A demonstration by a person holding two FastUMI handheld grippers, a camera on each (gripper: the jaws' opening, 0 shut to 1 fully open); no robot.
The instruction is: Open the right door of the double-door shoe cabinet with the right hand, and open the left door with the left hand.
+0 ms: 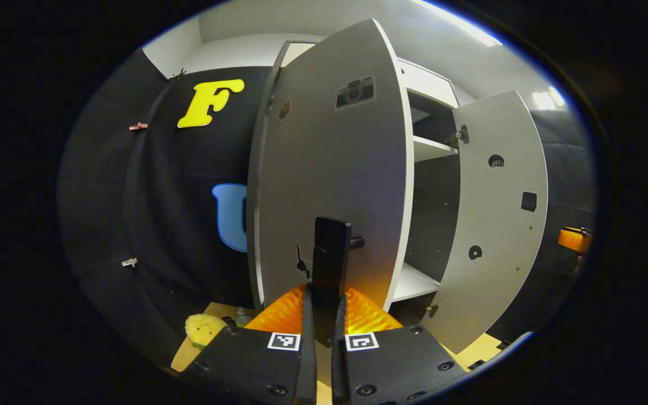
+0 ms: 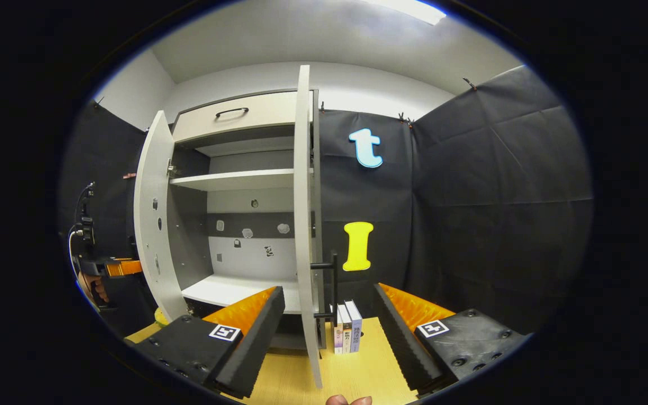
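Cabinet (image 2: 234, 180) open, shelves bare.

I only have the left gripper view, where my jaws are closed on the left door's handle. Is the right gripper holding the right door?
Observer: No. In the right gripper view the right gripper has its jaws wide open either side of the right door, not touching it.
Operator: Anything standing near it?
Observer: A few books stand upright just right of that door, beside its black handle.
Operator: And higher up?
Observer: A drawer with a dark handle.
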